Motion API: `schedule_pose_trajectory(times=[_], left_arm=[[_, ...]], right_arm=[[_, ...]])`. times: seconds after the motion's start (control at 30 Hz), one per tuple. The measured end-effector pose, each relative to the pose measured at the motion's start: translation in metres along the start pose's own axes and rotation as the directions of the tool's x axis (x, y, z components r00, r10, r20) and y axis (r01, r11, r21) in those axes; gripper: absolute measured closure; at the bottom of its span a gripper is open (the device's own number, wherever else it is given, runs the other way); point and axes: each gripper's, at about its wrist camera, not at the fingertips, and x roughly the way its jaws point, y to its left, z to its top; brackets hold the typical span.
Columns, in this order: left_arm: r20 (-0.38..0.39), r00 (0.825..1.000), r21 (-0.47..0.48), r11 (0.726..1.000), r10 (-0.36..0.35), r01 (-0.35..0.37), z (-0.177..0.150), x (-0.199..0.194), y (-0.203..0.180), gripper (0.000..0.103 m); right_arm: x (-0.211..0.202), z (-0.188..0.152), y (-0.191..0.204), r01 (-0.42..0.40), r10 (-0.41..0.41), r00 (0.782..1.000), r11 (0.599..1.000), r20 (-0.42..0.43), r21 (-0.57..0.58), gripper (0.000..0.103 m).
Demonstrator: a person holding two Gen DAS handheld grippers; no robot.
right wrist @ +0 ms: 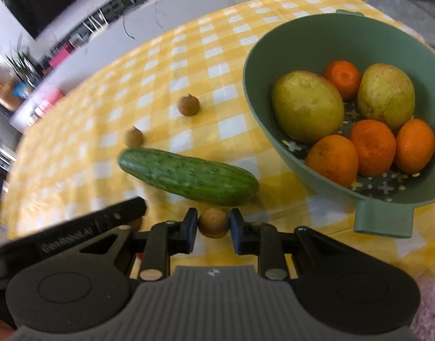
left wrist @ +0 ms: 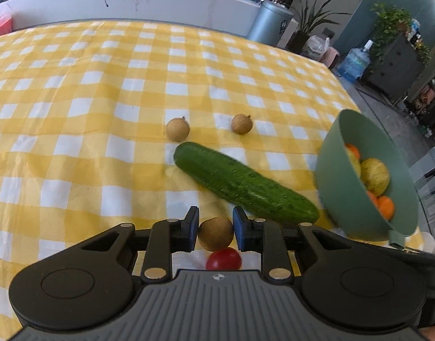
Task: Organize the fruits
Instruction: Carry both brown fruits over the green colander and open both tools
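both claws clamp a longan: left claw (left wrist: 215,230), right claw (right wrist: 213,226); lettering unreadable.

Open cloth (left wrist: 75,91) lies free to the left; the cucumber (left wrist: 243,183) bars the way ahead, the bowl (left wrist: 339,187) seemingly crowds the right.

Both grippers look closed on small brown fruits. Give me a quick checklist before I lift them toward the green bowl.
1. Left gripper shut on a small brown fruit: ok.
2. Right gripper shut on another brown fruit: ok.
3. Green bowl has room beside the oranges and the yellow-green fruits: ok.
4. Cucumber lies across the way, lift over it: not ok.
5. Cherry tomato clear of the left fingers: cannot tell.
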Motion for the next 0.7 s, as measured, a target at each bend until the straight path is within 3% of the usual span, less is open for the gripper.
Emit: schedule_pose_trajectory(times=[0.17,0.3,0.5,0.57,0.7], left_arm=[[0.04,0.996,0.003,0.997,-0.077,0.076,0.005,-0.019,-0.006,0.075],[0.068,0.987,0.035,0.989,-0.146,0.144,0.01,-0.036,-0.022,0.075],[0.093,0.973,0.116,0.973,-0.21,0.199,0.017,-0.049,-0.062,0.075],[0.094,0.969,0.126,0.969,-0.226,0.214,0.019,-0.048,-0.072,0.075],[0.077,0.958,0.118,0.957,-0.275,0.266,0.024,-0.038,-0.089,0.075]], right_arm=[[-0.028,0.004,-0.011,-0.169,0.164,0.984,0.983,0.072,0.076,0.082],[-0.064,0.009,-0.028,-0.237,0.213,0.958,0.965,0.19,0.114,0.082],[-0.111,0.008,-0.083,-0.229,0.11,0.913,0.935,0.394,0.27,0.082],[-0.117,0.002,-0.103,-0.243,0.066,0.893,0.904,0.445,0.353,0.082],[-0.108,0.002,-0.124,-0.277,0.039,0.88,0.852,0.474,0.445,0.082]])
